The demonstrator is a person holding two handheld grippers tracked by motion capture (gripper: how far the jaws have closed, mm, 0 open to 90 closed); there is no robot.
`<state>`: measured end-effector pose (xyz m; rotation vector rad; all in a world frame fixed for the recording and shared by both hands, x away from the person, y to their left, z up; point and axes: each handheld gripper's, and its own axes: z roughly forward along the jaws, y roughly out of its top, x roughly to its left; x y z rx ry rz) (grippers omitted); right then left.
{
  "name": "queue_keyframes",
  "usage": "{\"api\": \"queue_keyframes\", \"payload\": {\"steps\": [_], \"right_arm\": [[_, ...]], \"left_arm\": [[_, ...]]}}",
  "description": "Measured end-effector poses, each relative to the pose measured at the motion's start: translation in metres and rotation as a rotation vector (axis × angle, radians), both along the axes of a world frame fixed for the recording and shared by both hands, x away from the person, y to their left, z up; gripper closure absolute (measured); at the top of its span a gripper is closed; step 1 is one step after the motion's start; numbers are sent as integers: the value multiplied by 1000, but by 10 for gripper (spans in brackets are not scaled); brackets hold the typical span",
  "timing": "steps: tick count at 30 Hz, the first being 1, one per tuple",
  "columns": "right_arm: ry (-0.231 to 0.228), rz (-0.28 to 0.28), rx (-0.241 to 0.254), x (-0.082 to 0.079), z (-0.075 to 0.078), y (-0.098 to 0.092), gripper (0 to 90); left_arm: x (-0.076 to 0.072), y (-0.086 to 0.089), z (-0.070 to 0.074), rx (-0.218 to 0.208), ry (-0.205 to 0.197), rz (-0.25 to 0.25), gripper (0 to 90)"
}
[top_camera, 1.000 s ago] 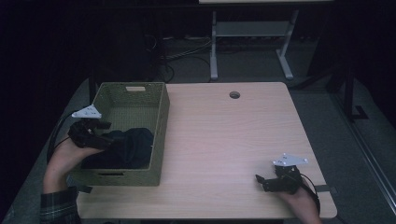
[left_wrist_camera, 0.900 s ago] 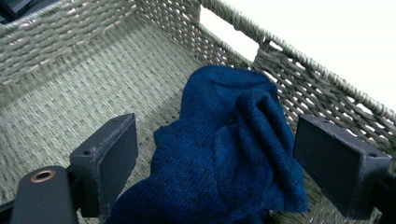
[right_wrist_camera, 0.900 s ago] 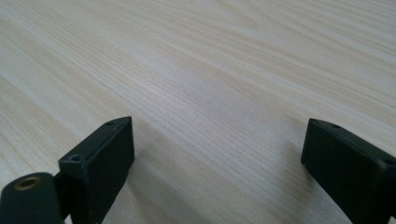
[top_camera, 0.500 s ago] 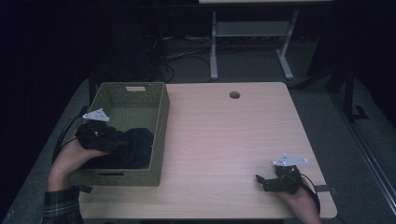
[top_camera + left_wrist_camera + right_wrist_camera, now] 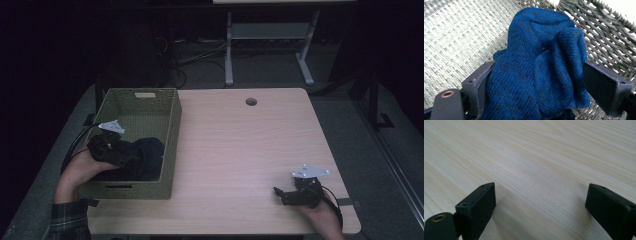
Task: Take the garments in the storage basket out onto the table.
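left gripper (image 5: 536,82): in basket (image 5: 170,130), jaws just closing around blue knit (image 5: 541,62) | right gripper (image 5: 539,207): wide, nothing held, on table (image 5: 240,145) right of basket

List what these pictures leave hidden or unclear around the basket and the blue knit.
- Blue knit: what garment it is; bunched, its lower part cut off by the left gripper view's bottom edge.
- Basket floor under the knit: covered.
- Left gripper jaw tips, high view: dark against dark cloth.

Black gripper (image 5: 131,159), grey plate, plaid sleeve (image 5: 67,222).
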<state>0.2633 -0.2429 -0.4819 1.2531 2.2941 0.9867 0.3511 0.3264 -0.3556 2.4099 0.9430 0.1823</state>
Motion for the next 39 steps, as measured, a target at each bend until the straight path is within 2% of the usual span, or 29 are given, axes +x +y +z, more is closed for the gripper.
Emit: {"api": "queue_keyframes", "payload": {"steps": [1,8,9,11,14,20,23,29,31,36,38,39], "right_arm": [[0,0,1,0,0,0,93],[0,0,1,0,0,0,93],[0,0,1,0,0,0,92],[0,0,1,0,0,0,93],[0,0,0,0,0,0,93],[0,-1,1,0,0,0,93],[1,-1,1,0,0,0,93],[0,0,1,0,0,0,93],[1,-1,1,0,0,0,93],[1,0,2,0,0,0,92],[1,0,2,0,0,0,93],[1,0,2,0,0,0,93]], "left_arm": [[1,0,-2,-5,17,-4,226],[2,4,-2,5,31,-10,452],[2,5,-2,0,34,-10,452],[3,6,-2,6,41,-18,566],[3,7,-2,5,41,-15,642],[5,10,1,-29,47,18,676],[3,11,5,-54,33,35,681],[1,13,11,-72,19,48,691],[0,16,16,-92,-4,64,694],[-2,19,21,-114,-25,99,694],[-3,21,24,-129,-52,124,694],[-3,21,24,-129,-52,124,694]]}}
